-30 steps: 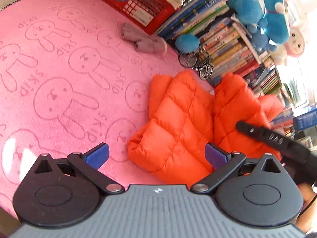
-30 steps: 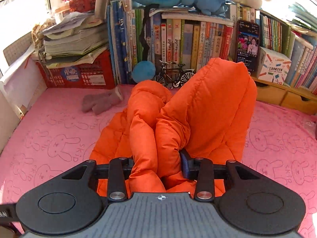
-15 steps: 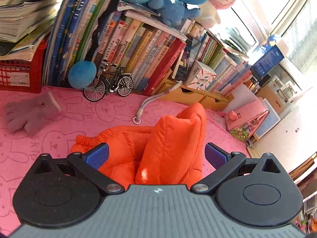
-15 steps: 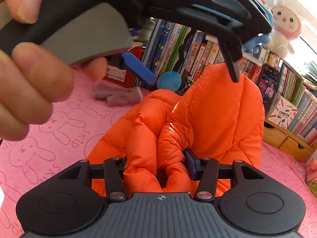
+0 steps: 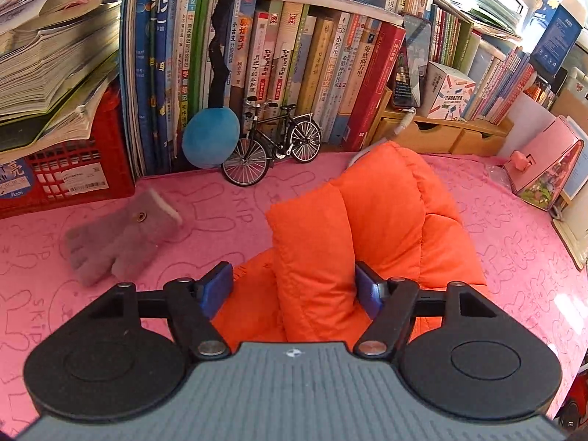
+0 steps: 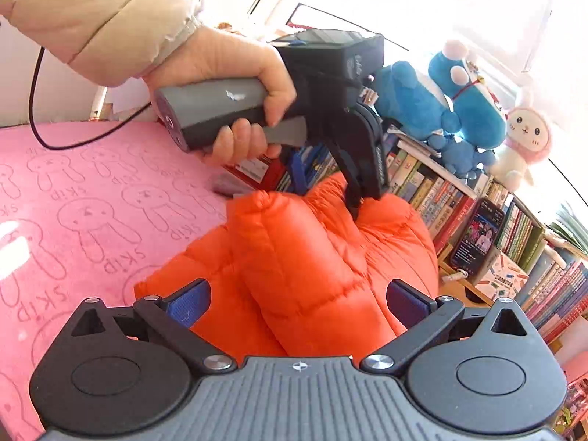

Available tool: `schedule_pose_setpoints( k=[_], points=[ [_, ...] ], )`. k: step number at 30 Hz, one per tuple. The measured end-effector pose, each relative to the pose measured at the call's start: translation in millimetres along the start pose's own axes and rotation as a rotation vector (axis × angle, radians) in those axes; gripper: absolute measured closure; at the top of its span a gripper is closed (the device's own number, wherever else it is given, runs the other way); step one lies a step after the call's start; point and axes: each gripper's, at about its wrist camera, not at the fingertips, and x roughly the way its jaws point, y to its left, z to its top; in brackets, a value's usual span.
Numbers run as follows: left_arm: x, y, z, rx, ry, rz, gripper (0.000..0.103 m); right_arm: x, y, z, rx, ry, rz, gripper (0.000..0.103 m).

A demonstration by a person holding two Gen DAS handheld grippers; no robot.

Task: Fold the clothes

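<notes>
One orange puffer jacket (image 5: 382, 220) is being kept bunched at the centre of both frames, on the pink rabbit-print cover (image 5: 514, 242) of the bench. In the left wrist view, an upright fold of the jacket is being straddled by the left gripper (image 5: 294, 290), whose jaws have just been closing; the right blue pad (image 5: 367, 290) is lying against the fabric, while a gap is being left at the other pad, so the fold is not yet being pinched. In the right wrist view, the right gripper (image 6: 297, 301) is being held wide apart, its jaws having just been opening, with the jacket lying between its two blue pads untouched. At the upper centre of that frame, the left gripper's handle is being clasped by one hand (image 6: 235, 73) in a beige sleeve (image 6: 99, 11).

One grey glove (image 5: 121, 235) is lying at the left, well apart from the jacket. One toy bicycle (image 5: 272, 147) and one blue ball (image 5: 211, 136) are standing before the row of books (image 5: 294, 66). Three plush toys are being shown at the upper right: two blue (image 6: 441, 103), one pink-and-white (image 6: 522, 143).
</notes>
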Motion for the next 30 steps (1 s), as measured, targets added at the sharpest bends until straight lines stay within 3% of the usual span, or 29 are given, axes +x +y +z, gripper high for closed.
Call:
schedule_pose_setpoints(
  k=[4,7,12,14,15,18,24,30],
  points=[
    [-4,14,-5,-0.022,0.005,0.043,0.031,2,-20,-26,0.057,0.108,-0.064,0.000],
    [-7,19,-11,-0.020,0.004,0.081,0.028,14,-35,-33,0.117,0.127,-0.091,0.000],
    [-9,28,-27,-0.042,0.015,0.136,0.025,39,-46,-40,0.203,0.133,-0.027,0.002],
    [-10,33,-37,-0.051,0.022,0.163,0.024,46,-50,-36,0.249,0.140,0.019,0.018],
    [-11,36,-41,-0.055,0.025,0.176,0.023,45,-52,-33,0.276,0.134,0.042,0.021],
    [-12,43,-54,-0.072,0.027,0.234,0.019,36,-58,-27,0.330,0.117,0.068,0.022],
    [-16,39,-73,-0.083,-0.008,0.367,0.013,43,-83,-45,0.564,0.208,0.062,0.023],
    [-12,20,-79,-0.141,-0.059,0.408,0.012,45,-93,-64,0.668,0.280,0.057,0.025]
  ],
)
